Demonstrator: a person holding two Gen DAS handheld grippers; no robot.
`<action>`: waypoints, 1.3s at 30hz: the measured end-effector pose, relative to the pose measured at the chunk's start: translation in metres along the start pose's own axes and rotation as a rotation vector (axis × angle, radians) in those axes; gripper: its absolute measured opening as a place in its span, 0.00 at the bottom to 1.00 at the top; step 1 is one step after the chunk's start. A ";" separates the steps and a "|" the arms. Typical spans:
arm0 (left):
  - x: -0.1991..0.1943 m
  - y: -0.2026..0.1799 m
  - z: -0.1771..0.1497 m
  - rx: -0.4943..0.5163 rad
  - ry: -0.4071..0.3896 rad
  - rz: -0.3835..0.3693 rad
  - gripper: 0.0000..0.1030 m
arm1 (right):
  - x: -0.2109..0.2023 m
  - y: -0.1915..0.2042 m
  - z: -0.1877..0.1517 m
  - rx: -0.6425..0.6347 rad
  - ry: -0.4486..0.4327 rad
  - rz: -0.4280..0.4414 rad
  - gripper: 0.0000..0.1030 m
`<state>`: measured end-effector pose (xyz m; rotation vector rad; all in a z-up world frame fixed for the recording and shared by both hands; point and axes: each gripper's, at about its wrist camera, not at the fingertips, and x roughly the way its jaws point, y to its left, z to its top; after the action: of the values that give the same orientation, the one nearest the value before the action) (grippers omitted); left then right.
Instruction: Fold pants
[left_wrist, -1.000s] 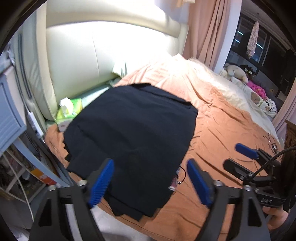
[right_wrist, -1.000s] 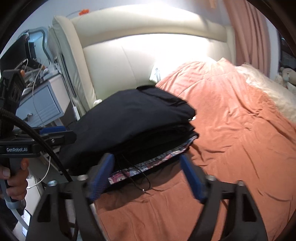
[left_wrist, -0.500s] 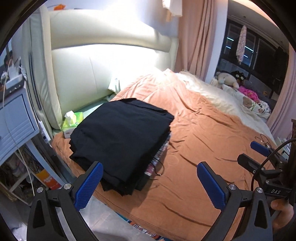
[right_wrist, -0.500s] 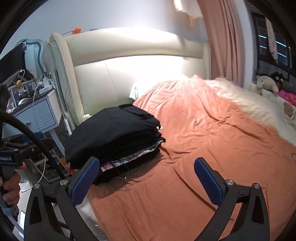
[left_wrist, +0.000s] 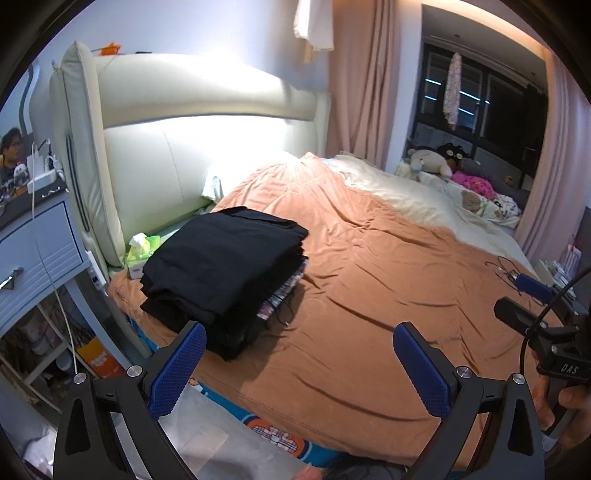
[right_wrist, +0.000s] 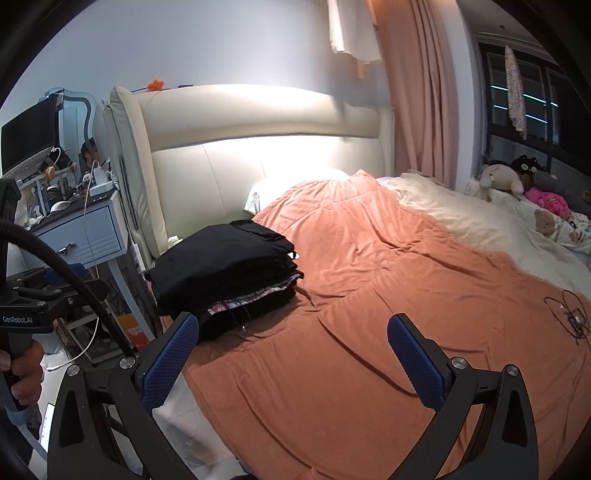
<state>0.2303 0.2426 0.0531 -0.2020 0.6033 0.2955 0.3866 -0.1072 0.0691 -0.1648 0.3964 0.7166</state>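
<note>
Folded black pants (left_wrist: 225, 258) lie on top of a stack of folded clothes at the near left corner of the bed; the stack also shows in the right wrist view (right_wrist: 225, 266). A patterned garment (right_wrist: 255, 297) peeks out low in the stack. My left gripper (left_wrist: 299, 365) is open and empty, held back from the bed's edge. My right gripper (right_wrist: 291, 360) is open and empty, also well back from the stack. The right gripper also shows at the right of the left wrist view (left_wrist: 532, 295).
An orange blanket (left_wrist: 369, 277) covers the bed, with a cream headboard (left_wrist: 192, 155) behind. A blue nightstand (left_wrist: 33, 243) stands left of the bed. A tissue box (left_wrist: 142, 251) sits beside the stack. A black cable (right_wrist: 570, 314) lies at the right. Stuffed toys (left_wrist: 443, 166) lie far right.
Both grippers have pulled back and up from the stack of clothes, which now looks smaller and farther. Their jaws have spread wider. The stack has not moved.
</note>
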 end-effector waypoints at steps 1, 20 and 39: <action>-0.005 -0.004 -0.004 0.005 -0.003 -0.007 0.99 | -0.011 0.000 -0.004 0.004 -0.002 -0.012 1.00; -0.100 -0.044 -0.071 0.099 -0.074 -0.054 0.99 | -0.155 0.013 -0.070 0.090 -0.041 -0.095 1.00; -0.163 -0.062 -0.140 0.150 -0.173 -0.031 0.99 | -0.242 0.048 -0.140 0.130 -0.101 -0.167 1.00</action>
<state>0.0499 0.1114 0.0418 -0.0408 0.4488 0.2339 0.1476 -0.2573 0.0394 -0.0379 0.3271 0.5305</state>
